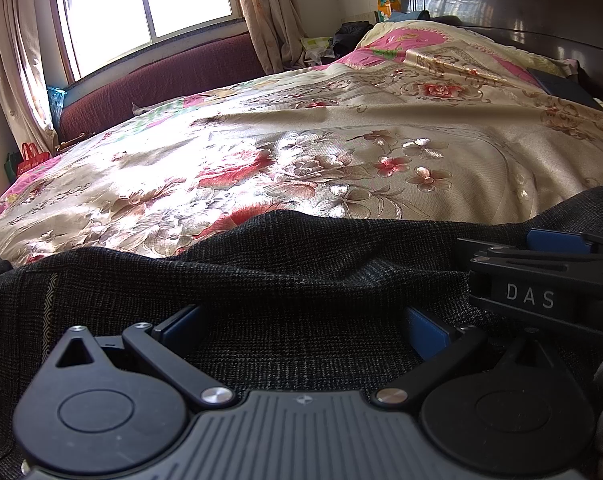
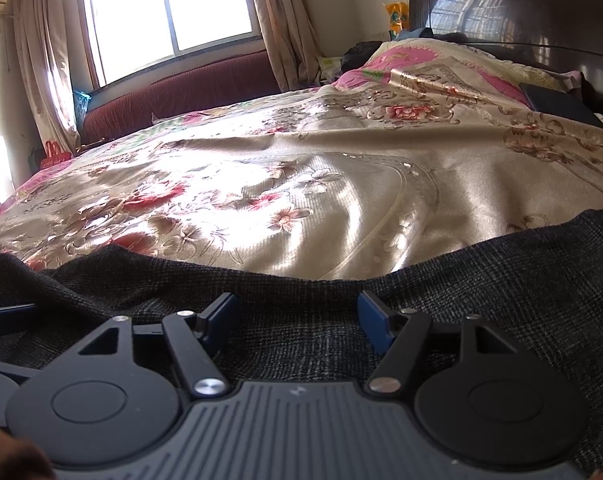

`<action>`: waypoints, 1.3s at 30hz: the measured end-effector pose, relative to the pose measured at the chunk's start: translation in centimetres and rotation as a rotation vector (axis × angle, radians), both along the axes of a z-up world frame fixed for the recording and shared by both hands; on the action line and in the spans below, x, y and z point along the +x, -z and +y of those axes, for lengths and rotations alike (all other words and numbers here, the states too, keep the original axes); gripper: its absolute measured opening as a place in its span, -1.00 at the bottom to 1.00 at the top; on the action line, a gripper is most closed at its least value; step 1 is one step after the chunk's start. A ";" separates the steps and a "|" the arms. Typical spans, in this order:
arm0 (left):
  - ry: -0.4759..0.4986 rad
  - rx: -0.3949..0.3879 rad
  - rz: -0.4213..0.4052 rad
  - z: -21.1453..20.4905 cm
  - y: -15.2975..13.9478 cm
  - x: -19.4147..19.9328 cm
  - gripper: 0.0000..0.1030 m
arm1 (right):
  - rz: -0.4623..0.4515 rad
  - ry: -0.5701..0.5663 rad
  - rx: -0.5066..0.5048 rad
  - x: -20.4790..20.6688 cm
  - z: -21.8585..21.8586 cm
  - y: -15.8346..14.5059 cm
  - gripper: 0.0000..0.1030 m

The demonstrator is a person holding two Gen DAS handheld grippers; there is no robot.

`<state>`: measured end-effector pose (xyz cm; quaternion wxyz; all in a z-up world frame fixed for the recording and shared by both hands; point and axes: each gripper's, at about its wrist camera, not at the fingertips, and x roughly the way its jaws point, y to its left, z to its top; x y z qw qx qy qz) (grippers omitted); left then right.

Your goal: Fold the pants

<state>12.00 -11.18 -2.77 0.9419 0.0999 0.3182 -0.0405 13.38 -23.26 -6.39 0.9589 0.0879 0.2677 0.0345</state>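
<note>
Satin, floral and cream-pink, fills the room in front of you, with dark checked pants across its near edge.

Your biggest surface is the bedspread (image 1: 381,152), lit by the window (image 2: 169,8) behind it, with a maroon padded bench (image 1: 161,76) along the far side and a dark headboard (image 2: 521,8) at the right. Closer to you, the pants (image 1: 301,264) lie spread and slightly rumpled on the near edge of the bed, running the full width of both views. Your left gripper (image 1: 303,326) rests low over that fabric with its jaws standing wide apart, cloth lying between the blue pads but not pinched. Just beside it on the right, your right gripper (image 2: 297,318) sits the same way, jaws apart and pressing on nothing.
</note>
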 end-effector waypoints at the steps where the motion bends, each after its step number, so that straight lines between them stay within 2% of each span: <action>1: 0.000 0.000 0.000 0.0 0.0 0.0 1.00 | 0.000 0.000 -0.001 0.0 0.0 0.0 0.31; 15: 0.000 0.000 0.000 0.0 0.0 0.0 1.00 | 0.007 0.000 -0.041 0.1 0.5 0.0 0.32; 22: 0.000 0.000 0.000 0.0 0.0 0.0 1.00 | 0.002 -0.001 -0.020 0.0 0.3 -0.1 0.32; 27: 0.002 -0.007 -0.004 0.1 0.0 -0.1 1.00 | 0.023 0.025 0.001 -0.5 -0.3 -1.5 0.32; 31: 0.003 -0.012 -0.008 0.3 0.1 -0.1 1.00 | 0.037 0.065 0.122 -1.8 -3.9 -3.6 0.33; 33: 0.002 -0.011 -0.010 0.3 0.0 -0.1 1.00 | 0.047 0.120 0.176 -2.8 -6.9 -4.6 0.33; 39: 0.002 -0.004 -0.015 0.3 0.1 -0.2 1.00 | 0.033 0.337 0.213 -6.7 -16.5 -6.4 0.36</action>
